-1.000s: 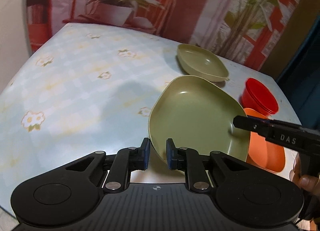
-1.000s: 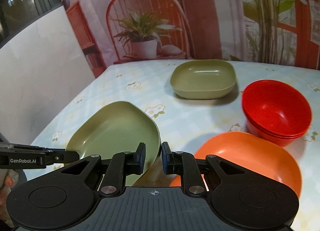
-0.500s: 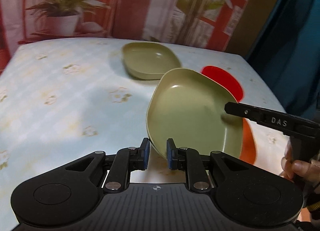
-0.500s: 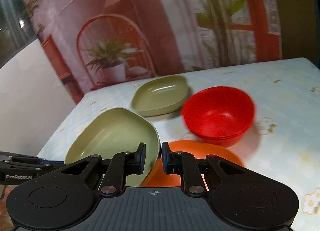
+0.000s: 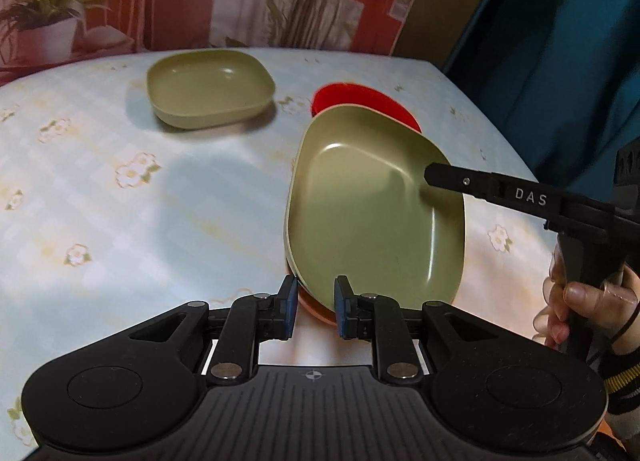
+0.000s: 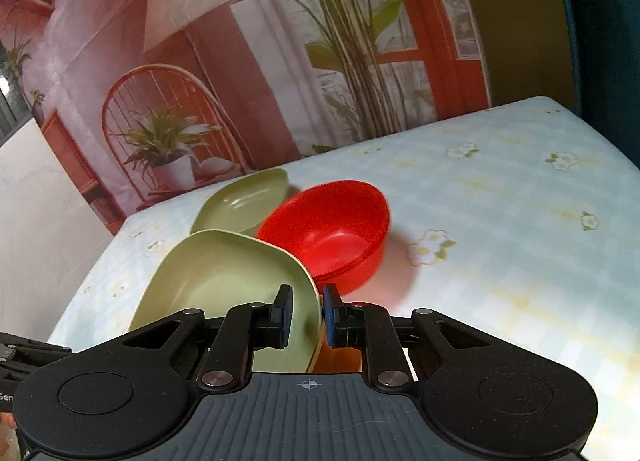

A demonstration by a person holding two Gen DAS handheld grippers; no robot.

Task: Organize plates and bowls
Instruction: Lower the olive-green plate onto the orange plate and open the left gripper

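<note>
Both grippers hold one olive-green plate (image 5: 372,205), tilted, above the orange plate (image 5: 316,307), of which only a sliver shows below it. My left gripper (image 5: 316,307) is shut on the plate's near rim. My right gripper (image 6: 306,315) is shut on its opposite rim, and the plate shows in the right wrist view (image 6: 216,281) too. A second green dish (image 5: 210,87) lies further back on the table. Stacked red bowls (image 6: 332,229) stand just behind the held plate.
The table (image 5: 100,201) has a pale blue floral cloth. Its right edge runs beside a dark blue curtain (image 5: 560,61). A printed backdrop with plants and a chair stands behind the table. The hand holding the right gripper (image 5: 588,301) is at right.
Both grippers have carried the green plate to the right, from the bare cloth to over the orange plate, which is now almost covered. The red bowls sit close behind it.
</note>
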